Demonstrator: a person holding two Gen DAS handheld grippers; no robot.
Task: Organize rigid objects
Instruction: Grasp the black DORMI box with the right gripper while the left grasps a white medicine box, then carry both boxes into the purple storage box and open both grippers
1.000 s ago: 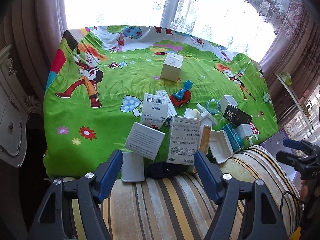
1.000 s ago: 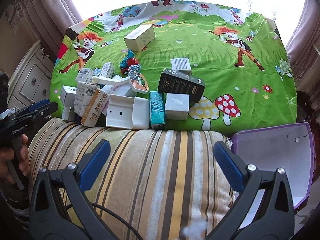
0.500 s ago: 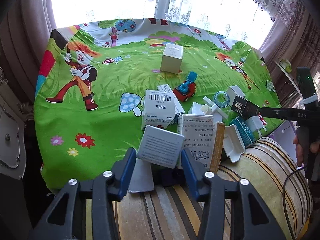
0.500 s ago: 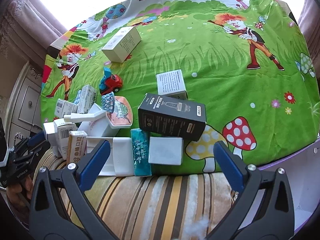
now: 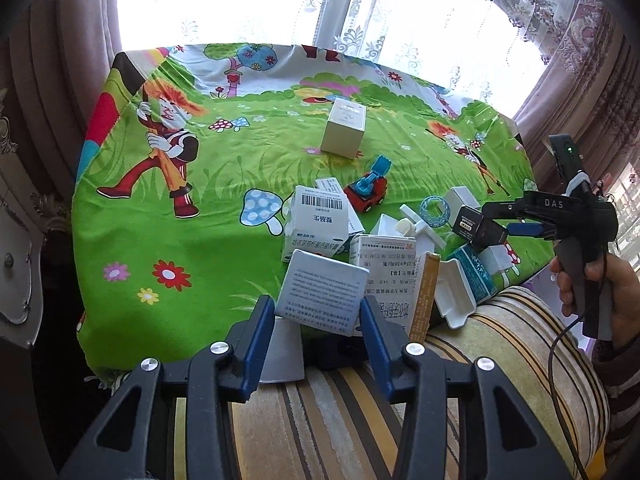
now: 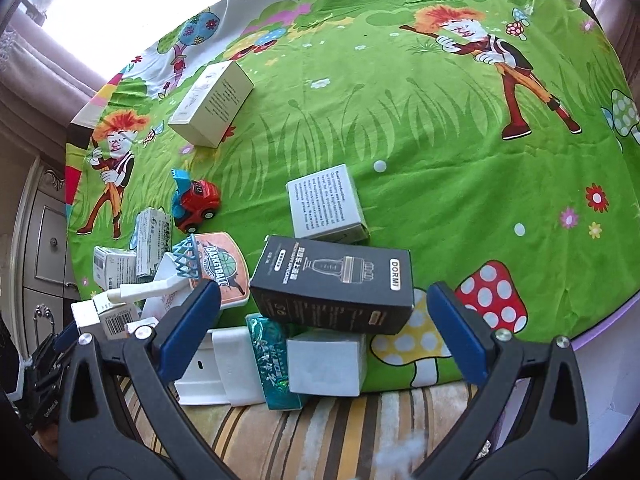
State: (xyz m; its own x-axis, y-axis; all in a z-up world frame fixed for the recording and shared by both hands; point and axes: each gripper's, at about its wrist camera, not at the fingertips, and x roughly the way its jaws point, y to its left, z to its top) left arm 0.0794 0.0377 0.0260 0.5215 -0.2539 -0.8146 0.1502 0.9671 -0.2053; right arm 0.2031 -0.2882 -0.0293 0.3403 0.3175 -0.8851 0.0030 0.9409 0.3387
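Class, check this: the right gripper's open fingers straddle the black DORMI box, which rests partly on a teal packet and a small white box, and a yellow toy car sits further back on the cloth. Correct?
Not quite. The toy car is red with a blue part, as the right wrist view shows. The rest holds: the right gripper is open around the black DORMI box, which rests on the teal packet and small white box.

Left gripper [image 5: 319, 316] fingers covered both lower side edges of the tilted white text box [image 5: 323, 297], so contact was unclear. Grey flat box [image 5: 281, 350] at the cloth's near edge was half hidden behind the left finger. Teal packet [image 6: 269, 360] lay partly under the black DORMI box [image 6: 334, 286]. Small print on the white box [image 6: 324, 202] was unreadable. Purple container [image 6: 600, 332] was cut off at the right edge.
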